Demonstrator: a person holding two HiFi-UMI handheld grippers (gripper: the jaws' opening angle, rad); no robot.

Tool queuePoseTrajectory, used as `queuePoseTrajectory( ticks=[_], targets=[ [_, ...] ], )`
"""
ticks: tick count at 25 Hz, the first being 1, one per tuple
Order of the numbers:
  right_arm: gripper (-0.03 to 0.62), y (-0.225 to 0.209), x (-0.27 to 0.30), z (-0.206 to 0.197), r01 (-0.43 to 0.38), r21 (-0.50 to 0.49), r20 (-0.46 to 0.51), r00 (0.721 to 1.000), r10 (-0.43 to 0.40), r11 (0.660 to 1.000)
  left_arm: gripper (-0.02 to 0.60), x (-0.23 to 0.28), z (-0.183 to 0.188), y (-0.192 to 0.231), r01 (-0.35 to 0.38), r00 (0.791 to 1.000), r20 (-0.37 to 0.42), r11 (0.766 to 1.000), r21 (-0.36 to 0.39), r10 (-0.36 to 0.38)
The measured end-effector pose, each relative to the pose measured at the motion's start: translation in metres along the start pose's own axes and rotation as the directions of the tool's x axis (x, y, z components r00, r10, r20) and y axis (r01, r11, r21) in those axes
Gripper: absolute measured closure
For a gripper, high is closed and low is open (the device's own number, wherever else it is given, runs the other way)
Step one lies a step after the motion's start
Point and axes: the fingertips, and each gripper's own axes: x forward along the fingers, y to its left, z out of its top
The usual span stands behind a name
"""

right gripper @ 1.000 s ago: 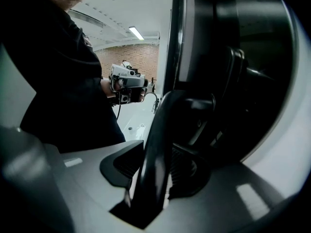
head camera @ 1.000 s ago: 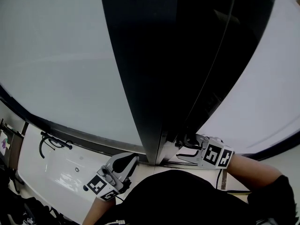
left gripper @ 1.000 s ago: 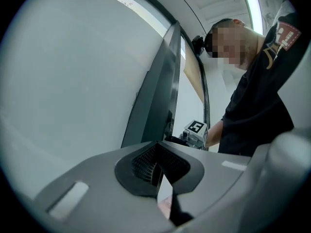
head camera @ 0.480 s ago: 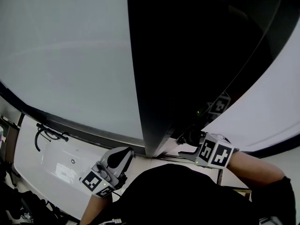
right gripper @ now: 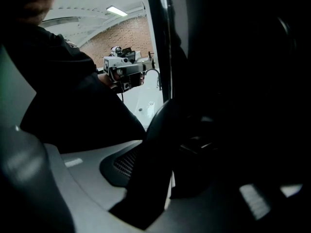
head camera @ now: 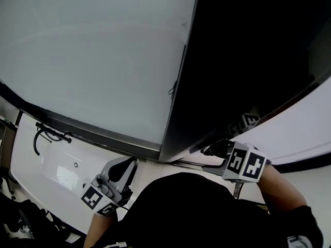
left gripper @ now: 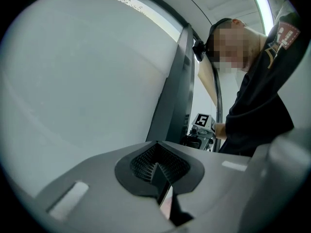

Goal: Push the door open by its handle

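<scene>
Head view shows the dark glossy door [head camera: 248, 61] at the right, beside a pale frosted panel [head camera: 93, 61] on the left. The right gripper [head camera: 217, 150] is against the door at its near lower edge. In the right gripper view a dark curved handle [right gripper: 154, 144] runs between the jaws, and they seem pinched on it, though this view is very dark. The left gripper [head camera: 124, 168] hangs near the person's body on the left, well apart from the door, with its jaws pressed together on nothing.

For the push, I think the grip should stay firm and the force should go straight into the door face. The wrist needs to turn with the swing, otherwise the handle may slip out. The left gripper is better kept away from the door edge.
</scene>
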Motion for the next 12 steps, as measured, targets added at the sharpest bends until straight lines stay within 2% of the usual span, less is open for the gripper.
queuePoseTrajectory(
  ticks=[7, 9, 12],
  targets=[
    [0.436, 0.000, 0.000, 0.003, 0.035, -0.020, 0.005, 0.999, -0.035, 0.999, 0.591, -0.003, -0.006, 0.010, -0.020, 1.000, -0.002, 0.999, -0.032, 0.020],
    [0.447, -0.001, 0.000, 0.005, 0.053, -0.048, 0.050, 0.997, -0.051, 0.997, 0.591, 0.003, -0.009, 0.006, -0.003, 1.000, 0.001, 0.999, -0.034, 0.003],
    [0.455, -0.001, -0.004, 0.005, 0.088, -0.111, 0.201, 0.977, -0.064, 0.990, 0.591, 0.009, -0.018, 0.002, 0.006, 1.000, -0.010, 0.999, -0.034, -0.006]
  ],
)
